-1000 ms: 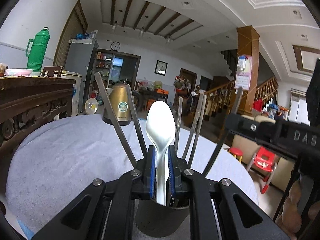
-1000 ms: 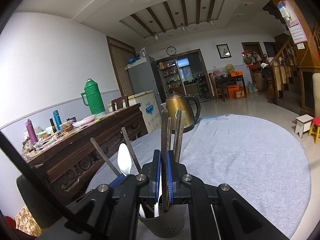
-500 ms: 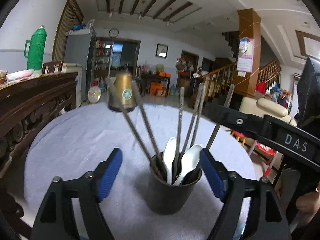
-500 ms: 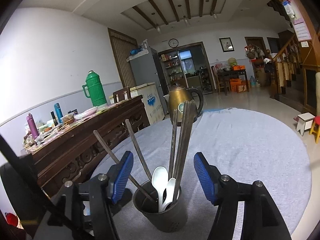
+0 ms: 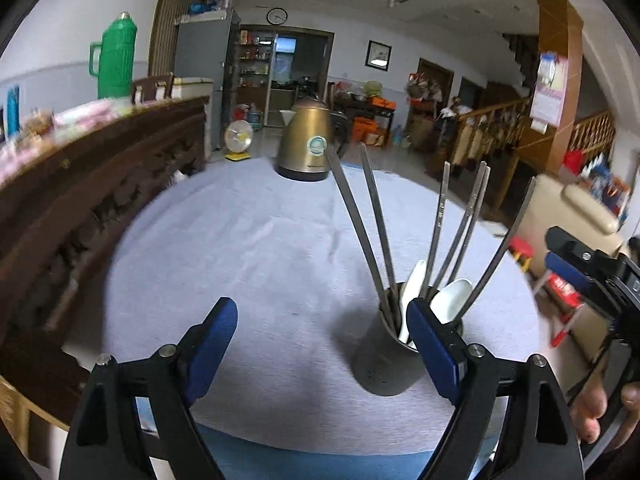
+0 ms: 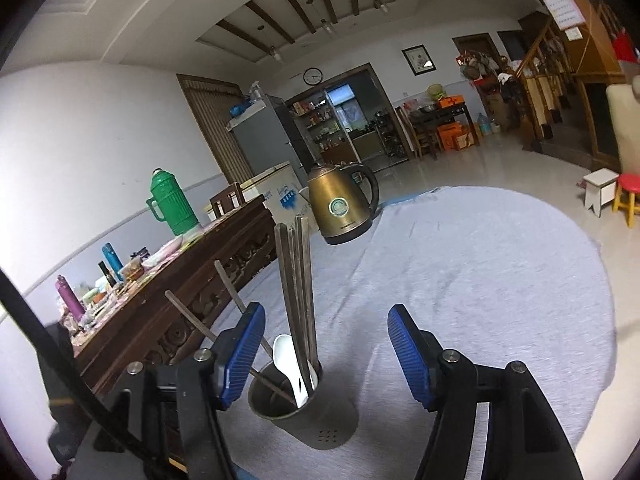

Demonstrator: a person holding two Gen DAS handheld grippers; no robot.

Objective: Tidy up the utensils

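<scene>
The dark metal cylindrical utensil cup, judged top-heavy with slippery steel chopsticks and fragile white spoons, is best gripped low while both grippers' jaws are held wide apart and empty.

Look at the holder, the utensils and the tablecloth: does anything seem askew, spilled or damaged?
Nothing stands out. The holder stands upright on the tablecloth, with chopsticks and white spoons inside, leaning loosely.
</scene>
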